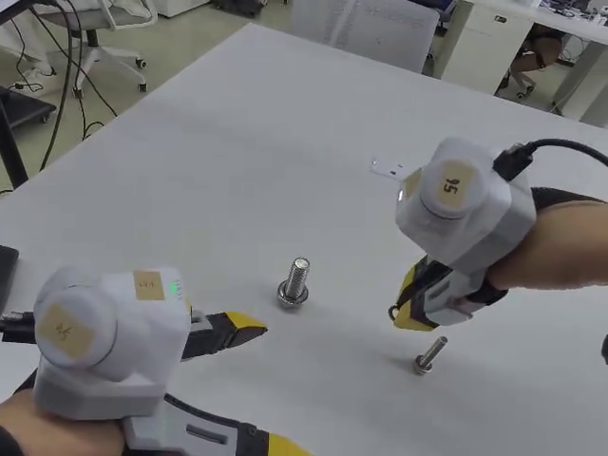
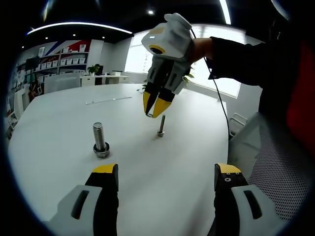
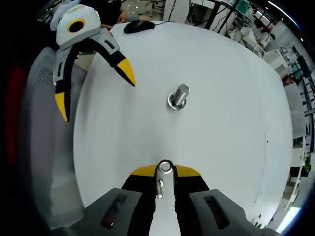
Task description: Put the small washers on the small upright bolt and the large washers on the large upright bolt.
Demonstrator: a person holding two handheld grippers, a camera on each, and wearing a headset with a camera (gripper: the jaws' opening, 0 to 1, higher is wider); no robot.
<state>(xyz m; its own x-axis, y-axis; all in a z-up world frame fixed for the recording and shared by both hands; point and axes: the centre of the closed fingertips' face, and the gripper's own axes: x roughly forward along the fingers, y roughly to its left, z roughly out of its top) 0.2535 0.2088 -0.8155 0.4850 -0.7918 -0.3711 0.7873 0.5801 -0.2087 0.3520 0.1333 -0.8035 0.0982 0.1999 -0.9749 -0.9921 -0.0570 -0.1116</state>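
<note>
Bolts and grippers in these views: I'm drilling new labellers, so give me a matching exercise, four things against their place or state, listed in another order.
Things:
A. left gripper
B. right gripper
C. large bolt
D. small bolt

Places or states:
1. stands close under yellow jaw tips
2. jaws wide apart, low over the work
3. raised, pointing downward
4. stands free between both grippers

Pairs: A-2, B-3, C-4, D-1.
</note>
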